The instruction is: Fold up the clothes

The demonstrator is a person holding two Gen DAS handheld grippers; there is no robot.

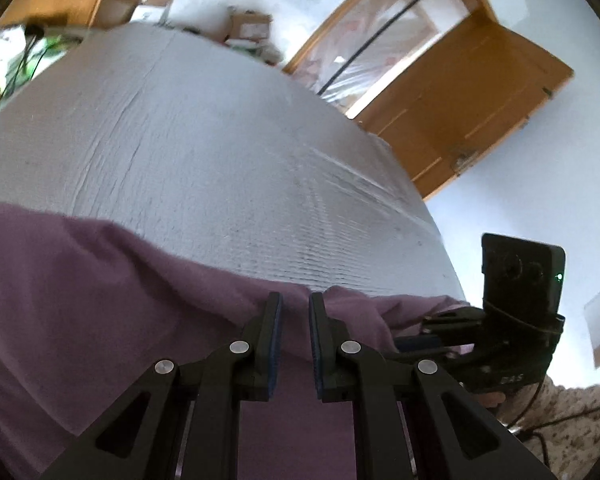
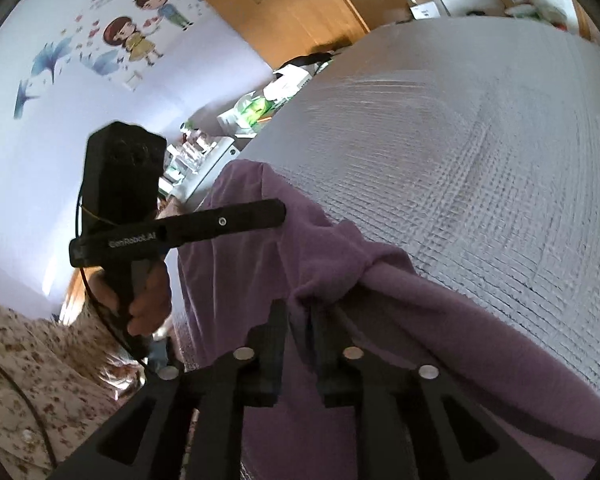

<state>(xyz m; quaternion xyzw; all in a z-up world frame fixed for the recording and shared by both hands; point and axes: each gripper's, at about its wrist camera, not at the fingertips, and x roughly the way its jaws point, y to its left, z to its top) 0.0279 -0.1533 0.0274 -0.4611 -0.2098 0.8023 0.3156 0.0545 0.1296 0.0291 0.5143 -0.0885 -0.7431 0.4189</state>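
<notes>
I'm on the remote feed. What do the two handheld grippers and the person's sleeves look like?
Both grippers are matte black, with angular linkage arms joined by round silver pivot pins. The left gripper has blue pads on its fingers. The right gripper looks the same, pads in shadow. Each carries a boxy black camera block; one bears white lettering, and a thin black cable trails off. The sleeves are cream with a small floral print.

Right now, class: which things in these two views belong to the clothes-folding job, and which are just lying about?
Belongs to the job:
purple garment
left gripper
right gripper
grey bed cover, the work surface

Just lying about:
cardboard boxes
wooden door
wall stickers
</notes>
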